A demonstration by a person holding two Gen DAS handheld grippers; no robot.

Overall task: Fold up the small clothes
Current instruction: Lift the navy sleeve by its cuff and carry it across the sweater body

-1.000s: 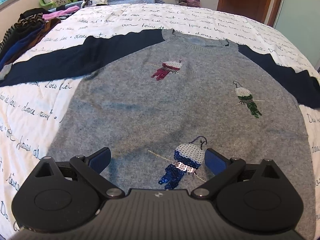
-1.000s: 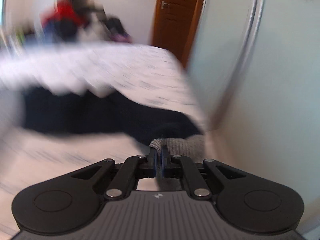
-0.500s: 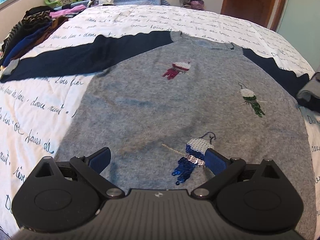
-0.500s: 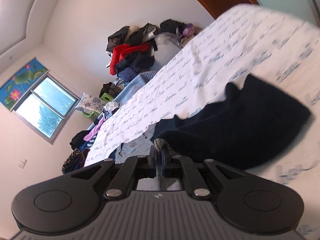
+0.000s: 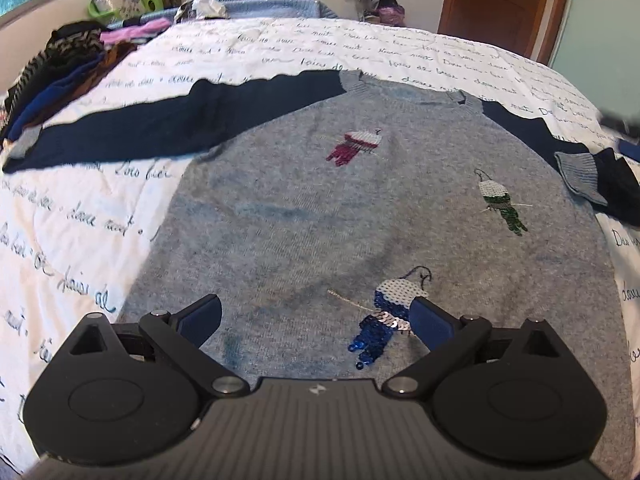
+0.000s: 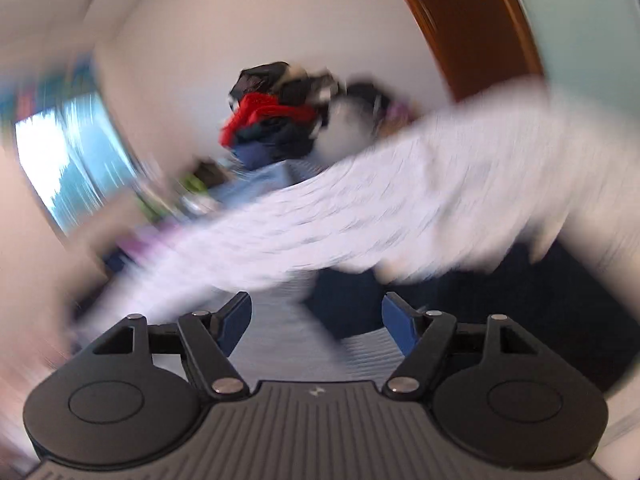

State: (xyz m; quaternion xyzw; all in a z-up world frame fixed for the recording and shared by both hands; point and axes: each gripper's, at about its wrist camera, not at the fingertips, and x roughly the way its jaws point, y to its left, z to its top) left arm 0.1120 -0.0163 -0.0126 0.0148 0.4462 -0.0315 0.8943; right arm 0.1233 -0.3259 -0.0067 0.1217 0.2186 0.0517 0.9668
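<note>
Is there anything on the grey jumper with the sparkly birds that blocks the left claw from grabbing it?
Nothing visible blocks it. The open left gripper hangs right over the grey knitted jumper, with only its own sequin birds there.

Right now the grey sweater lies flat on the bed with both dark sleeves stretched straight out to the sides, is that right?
Not quite. The grey sweater lies flat on the bed, but only one dark sleeve is stretched out. The other sleeve is folded back, its grey cuff on the sweater's edge. The left wrist view shows this.
</note>
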